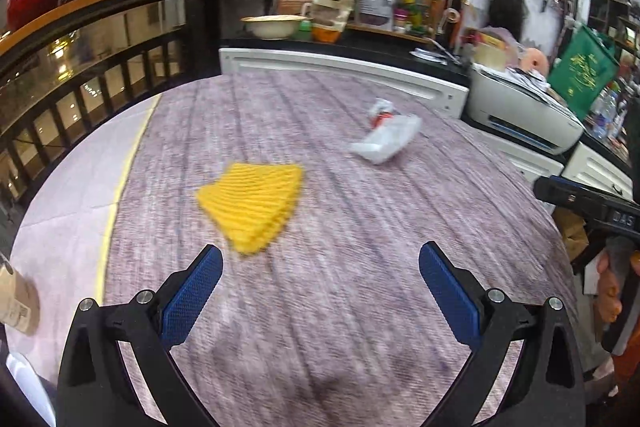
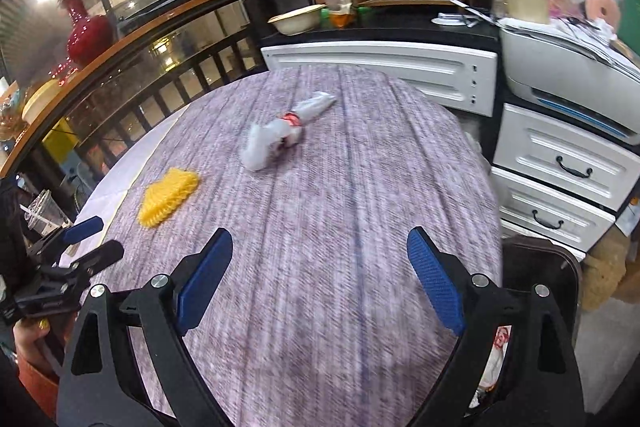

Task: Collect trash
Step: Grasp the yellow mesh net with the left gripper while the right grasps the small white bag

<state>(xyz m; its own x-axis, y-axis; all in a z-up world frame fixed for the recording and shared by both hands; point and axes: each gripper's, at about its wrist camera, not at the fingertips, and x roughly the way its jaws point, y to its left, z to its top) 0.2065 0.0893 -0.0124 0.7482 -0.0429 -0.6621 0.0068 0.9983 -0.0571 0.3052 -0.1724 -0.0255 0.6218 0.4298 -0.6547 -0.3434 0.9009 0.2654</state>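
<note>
Both jaws agape above yellow cloth (image 1: 252, 207), white wrapper (image 1: 386, 137)

Two things are being carried by the surface (image 2: 340, 187): a folded cloth (image 1: 252, 205) toward its left edge and a crumpled wrapper (image 1: 386, 137) farther back and to the right, well apart from it. Behind the surface, a drawer cabinet (image 2: 380, 67) is being topped by a bowl (image 2: 298, 19). To the right, a printer (image 2: 568, 83) is being borne by more drawers (image 2: 560, 179).
</note>
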